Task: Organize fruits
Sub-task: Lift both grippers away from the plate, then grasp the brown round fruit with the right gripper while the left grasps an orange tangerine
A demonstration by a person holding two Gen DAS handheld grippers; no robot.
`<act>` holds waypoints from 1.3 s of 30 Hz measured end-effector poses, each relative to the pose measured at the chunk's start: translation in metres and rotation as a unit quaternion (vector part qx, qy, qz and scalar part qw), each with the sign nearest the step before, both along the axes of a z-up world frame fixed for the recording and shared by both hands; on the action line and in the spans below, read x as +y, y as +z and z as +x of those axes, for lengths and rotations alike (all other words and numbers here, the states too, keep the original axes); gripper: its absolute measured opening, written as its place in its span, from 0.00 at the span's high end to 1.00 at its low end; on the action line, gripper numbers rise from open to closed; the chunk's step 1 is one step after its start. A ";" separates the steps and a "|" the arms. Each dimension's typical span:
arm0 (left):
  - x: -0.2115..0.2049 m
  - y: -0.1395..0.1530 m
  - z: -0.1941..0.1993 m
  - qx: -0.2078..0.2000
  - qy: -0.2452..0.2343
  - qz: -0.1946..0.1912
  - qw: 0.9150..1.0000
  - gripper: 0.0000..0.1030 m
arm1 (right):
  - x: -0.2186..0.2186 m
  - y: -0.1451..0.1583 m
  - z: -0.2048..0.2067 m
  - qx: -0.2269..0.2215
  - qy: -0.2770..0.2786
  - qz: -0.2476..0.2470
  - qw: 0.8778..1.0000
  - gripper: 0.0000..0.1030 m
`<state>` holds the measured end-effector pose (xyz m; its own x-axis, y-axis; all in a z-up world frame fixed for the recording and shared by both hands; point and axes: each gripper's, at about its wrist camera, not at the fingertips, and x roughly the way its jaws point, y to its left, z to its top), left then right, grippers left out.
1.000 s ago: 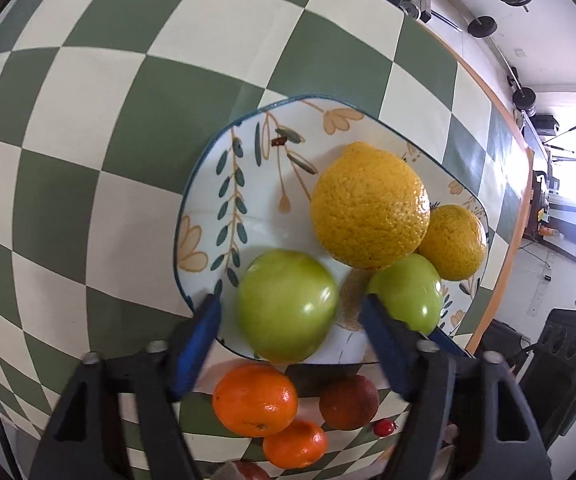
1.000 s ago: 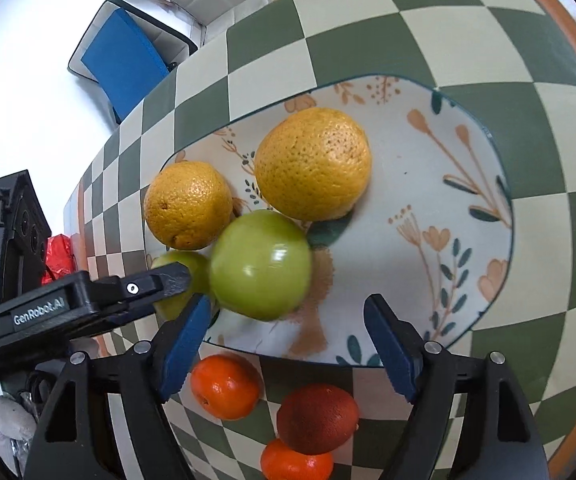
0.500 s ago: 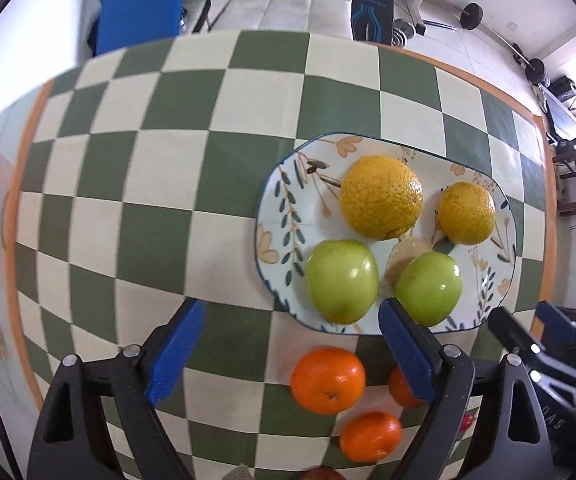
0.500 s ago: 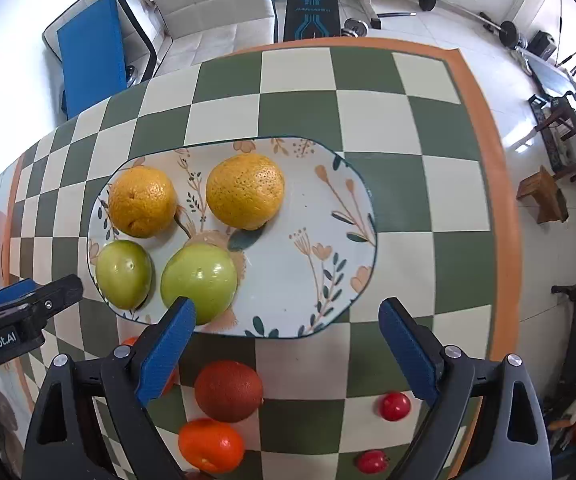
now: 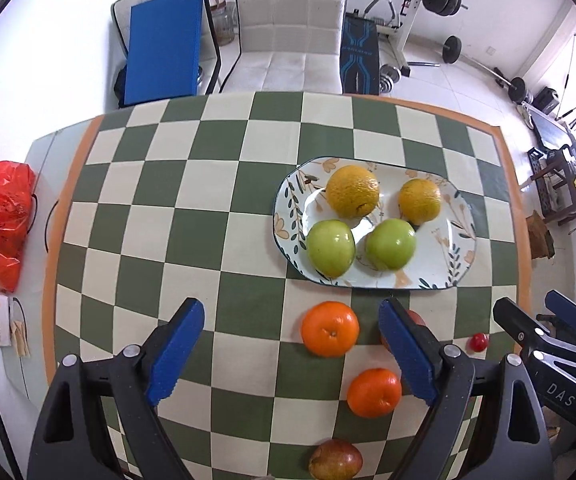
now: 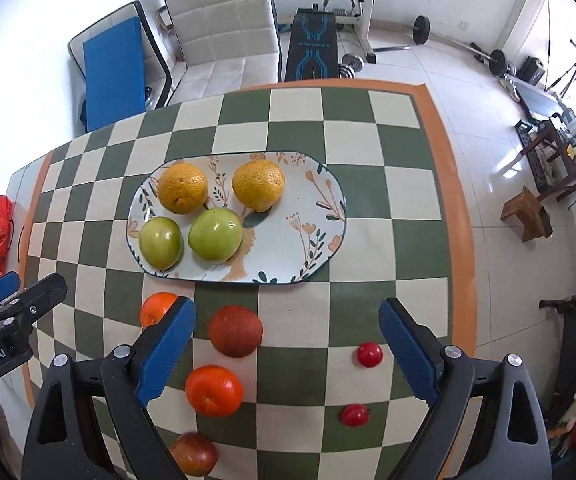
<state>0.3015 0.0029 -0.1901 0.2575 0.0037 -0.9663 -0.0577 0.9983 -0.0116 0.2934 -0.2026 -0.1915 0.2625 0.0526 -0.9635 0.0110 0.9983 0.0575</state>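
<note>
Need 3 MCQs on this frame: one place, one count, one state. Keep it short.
1. Where do the two green apples lie on the plate?
A. far row
B. near row, in front of the yellow citrus
C. off the plate

2. How many small red fruits sit on the cloth in the right wrist view?
A. two
B. none
C. five

3. How do the jaws of the right gripper stand?
A. shut on an orange
B. shut, empty
C. open, empty

Answers:
1 B, both apples lie nearer the camera than the yellow citrus.
2 A, one and another.
3 C, wide gap, nothing between them.
</note>
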 end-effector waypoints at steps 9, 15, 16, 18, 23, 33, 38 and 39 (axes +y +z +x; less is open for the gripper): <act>-0.006 0.042 -0.044 -0.043 -0.016 0.002 0.999 0.13 | -0.004 0.055 -0.047 -0.041 0.000 0.007 0.999 0.08; -0.009 0.068 -0.060 -0.071 -0.023 0.007 0.997 0.13 | -0.002 0.084 -0.069 -0.065 0.004 0.010 0.998 0.08; -0.009 0.071 -0.062 -0.076 -0.023 0.008 0.997 0.13 | -0.001 0.087 -0.071 -0.069 0.003 0.009 0.998 0.08; -0.010 0.077 -0.066 -0.085 -0.023 0.009 0.996 0.13 | 0.000 0.093 -0.074 -0.074 0.003 0.011 0.997 0.08; -0.012 0.081 -0.065 -0.090 -0.024 0.006 0.996 0.13 | 0.002 0.102 -0.075 -0.080 0.002 0.016 0.997 0.08; -0.005 0.058 -0.047 -0.075 -0.009 0.015 0.997 0.05 | 0.003 0.052 -0.050 -0.029 -0.010 0.047 0.998 0.08; 0.009 0.013 -0.030 -0.030 0.011 0.048 0.998 0.05 | 0.004 -0.031 -0.028 0.048 -0.023 0.083 0.995 0.08; 0.011 0.004 -0.028 -0.020 0.014 0.050 0.998 0.05 | 0.004 -0.049 -0.024 0.064 -0.027 0.094 0.993 0.08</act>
